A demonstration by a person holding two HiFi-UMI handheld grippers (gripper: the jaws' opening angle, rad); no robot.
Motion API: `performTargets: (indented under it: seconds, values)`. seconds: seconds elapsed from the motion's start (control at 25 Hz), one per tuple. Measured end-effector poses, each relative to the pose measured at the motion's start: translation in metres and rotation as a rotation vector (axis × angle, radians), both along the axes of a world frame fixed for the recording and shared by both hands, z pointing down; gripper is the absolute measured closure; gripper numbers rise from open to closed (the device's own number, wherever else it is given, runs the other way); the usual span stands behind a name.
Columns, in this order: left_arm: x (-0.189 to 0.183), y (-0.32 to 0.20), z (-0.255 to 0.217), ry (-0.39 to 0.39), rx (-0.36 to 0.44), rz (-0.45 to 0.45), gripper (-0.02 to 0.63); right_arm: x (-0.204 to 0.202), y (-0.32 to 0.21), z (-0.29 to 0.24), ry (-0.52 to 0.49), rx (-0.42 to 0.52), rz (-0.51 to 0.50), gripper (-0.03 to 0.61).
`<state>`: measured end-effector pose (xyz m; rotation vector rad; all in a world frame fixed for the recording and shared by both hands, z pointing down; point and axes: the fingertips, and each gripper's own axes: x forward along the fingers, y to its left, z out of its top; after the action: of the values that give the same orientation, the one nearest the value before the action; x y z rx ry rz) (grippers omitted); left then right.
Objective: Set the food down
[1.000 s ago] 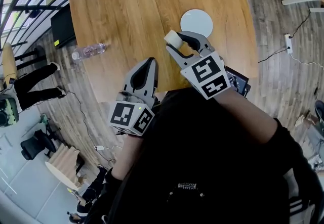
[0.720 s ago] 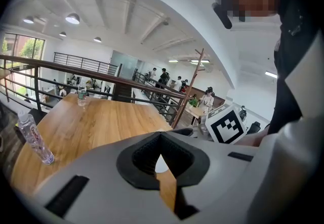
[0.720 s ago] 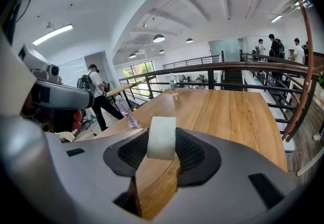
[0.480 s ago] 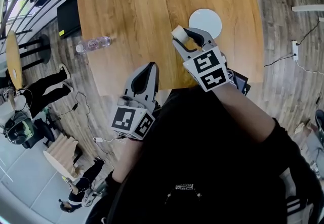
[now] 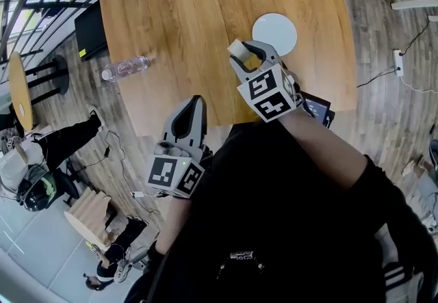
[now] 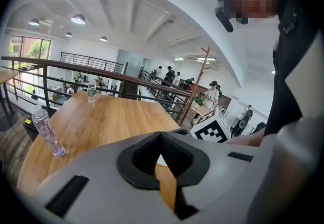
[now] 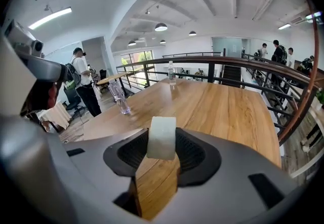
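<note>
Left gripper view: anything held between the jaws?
No: the left hand-held gripper has its jaws meeting at the tips, and only the wooden table shows through the slit between them.

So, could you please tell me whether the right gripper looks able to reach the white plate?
Probably yes: the right gripper, holding the white food, hangs close to the white plate, with only bare table between them.

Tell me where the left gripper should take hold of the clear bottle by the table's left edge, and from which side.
Take the clear bottle around its round body at mid-height, coming in level from the person's side. It stands upright with nothing close beside it, so the jaws can straddle it. The left gripper is shut and would likely have to open first.
</note>
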<state>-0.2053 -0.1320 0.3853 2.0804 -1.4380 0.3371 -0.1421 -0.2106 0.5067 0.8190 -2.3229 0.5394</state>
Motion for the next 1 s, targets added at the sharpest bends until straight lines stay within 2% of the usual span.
performTargets:
  seconds: [0.56, 1.0]
  values:
    - [-0.017, 0.001, 0.000, -0.003, -0.027, -0.040, 0.611, -0.006, -0.008, 0.031, 0.112, -0.010, -0.051, 0.402]
    - [-0.012, 0.006, 0.004, -0.014, -0.039, -0.066, 0.611, 0.016, -0.018, 0.077, 0.212, -0.041, -0.065, 0.402]
